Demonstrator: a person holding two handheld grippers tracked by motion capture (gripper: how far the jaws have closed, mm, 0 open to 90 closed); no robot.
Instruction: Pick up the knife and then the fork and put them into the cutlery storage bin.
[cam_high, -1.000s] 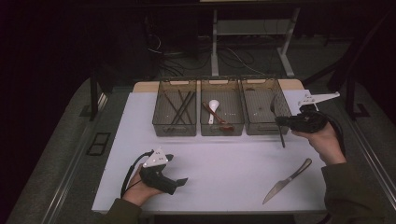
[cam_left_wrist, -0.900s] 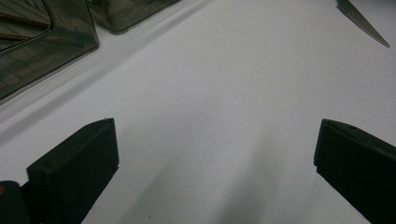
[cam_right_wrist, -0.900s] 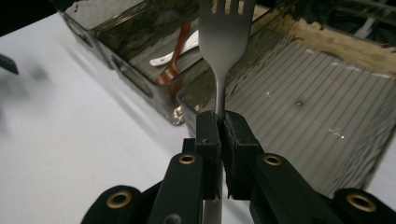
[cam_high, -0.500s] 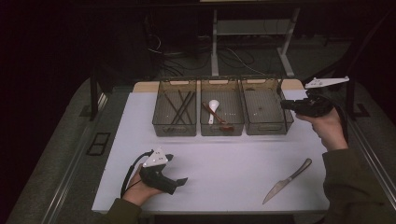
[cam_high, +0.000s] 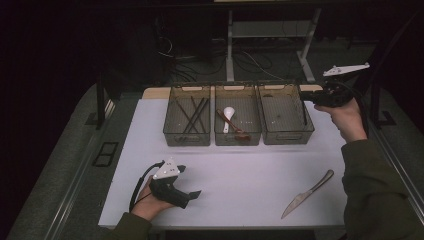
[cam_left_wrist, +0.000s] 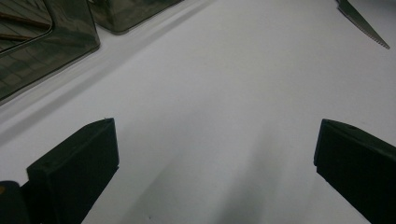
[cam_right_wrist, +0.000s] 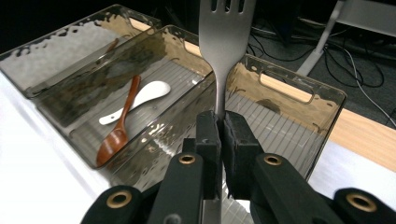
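While sorting cutlery, we log: right tool (cam_right_wrist: 220, 128) clamped on a fork (cam_right_wrist: 225, 28) above the right-hand bin (cam_high: 285, 131); left tool (cam_high: 192, 194) jaws apart, idle on the tabletop (cam_high: 240, 175). Spoons (cam_high: 231, 122) binned; knife (cam_high: 306, 194) remains, fork not yet dropped.

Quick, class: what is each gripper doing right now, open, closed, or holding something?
Left gripper: open, nothing between its jaws, above the bare white table.
Right gripper: closed on a fork, over the right-hand bin.
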